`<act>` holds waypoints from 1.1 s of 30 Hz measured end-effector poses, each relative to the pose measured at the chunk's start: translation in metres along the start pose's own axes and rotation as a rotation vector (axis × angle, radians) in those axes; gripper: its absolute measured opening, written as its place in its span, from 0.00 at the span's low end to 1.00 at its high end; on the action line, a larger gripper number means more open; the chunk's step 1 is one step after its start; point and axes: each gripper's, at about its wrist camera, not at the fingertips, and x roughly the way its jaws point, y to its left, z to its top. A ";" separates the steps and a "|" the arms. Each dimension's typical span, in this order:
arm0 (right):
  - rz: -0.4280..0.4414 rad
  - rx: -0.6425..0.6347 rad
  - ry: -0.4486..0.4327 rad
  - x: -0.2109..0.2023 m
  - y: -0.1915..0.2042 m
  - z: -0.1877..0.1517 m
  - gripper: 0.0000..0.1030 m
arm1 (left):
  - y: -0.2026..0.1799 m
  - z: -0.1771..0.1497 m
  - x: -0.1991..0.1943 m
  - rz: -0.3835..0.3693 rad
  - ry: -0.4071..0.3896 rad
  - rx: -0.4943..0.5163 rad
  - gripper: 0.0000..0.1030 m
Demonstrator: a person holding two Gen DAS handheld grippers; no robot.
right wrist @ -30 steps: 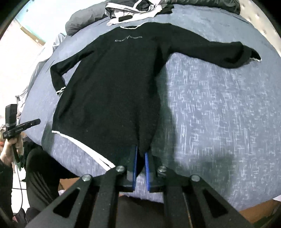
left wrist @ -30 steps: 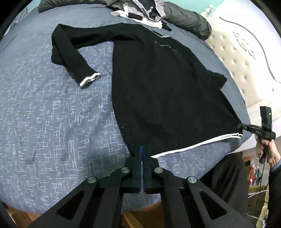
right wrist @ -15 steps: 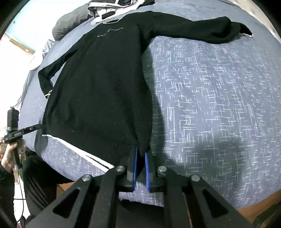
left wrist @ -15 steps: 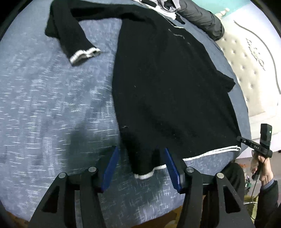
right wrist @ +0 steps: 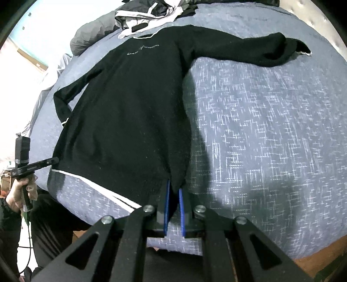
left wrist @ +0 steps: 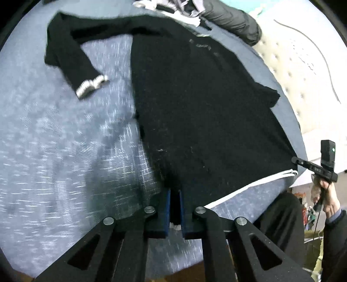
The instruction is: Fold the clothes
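The black sweater [left wrist: 195, 104] is lying face up on the blue bed [left wrist: 54, 151], its body flat and both sleeves spread outward. My left tool [left wrist: 174, 208] is clamping the hem corner on its side, blue pads pressed tight on the black knit with a bit of white trim showing between them. My right tool [right wrist: 174, 206] is pinching the opposite hem corner [right wrist: 176, 180], fingers nearly together around the fabric. Beyond the collar, a pile of other clothes [right wrist: 149, 15] is sitting at the far edge of the bed.
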 end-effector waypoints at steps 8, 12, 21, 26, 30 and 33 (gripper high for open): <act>-0.003 -0.015 0.005 -0.010 0.005 -0.008 0.07 | -0.012 -0.013 -0.041 0.023 0.000 0.089 0.06; -0.036 -0.029 0.033 -0.003 0.001 -0.019 0.07 | -0.009 -0.024 -0.029 0.038 0.043 0.088 0.06; -0.074 -0.016 0.068 0.022 -0.011 -0.033 0.07 | 0.007 -0.036 0.008 0.069 0.111 0.050 0.06; -0.071 -0.012 0.082 0.026 -0.016 -0.035 0.07 | 0.008 -0.035 0.005 0.068 0.104 0.056 0.06; -0.067 -0.043 0.094 0.027 -0.011 -0.035 0.07 | 0.008 -0.034 0.010 0.078 0.124 0.059 0.06; -0.055 -0.026 0.100 0.023 -0.016 -0.034 0.12 | 0.007 -0.031 0.007 0.083 0.125 0.046 0.11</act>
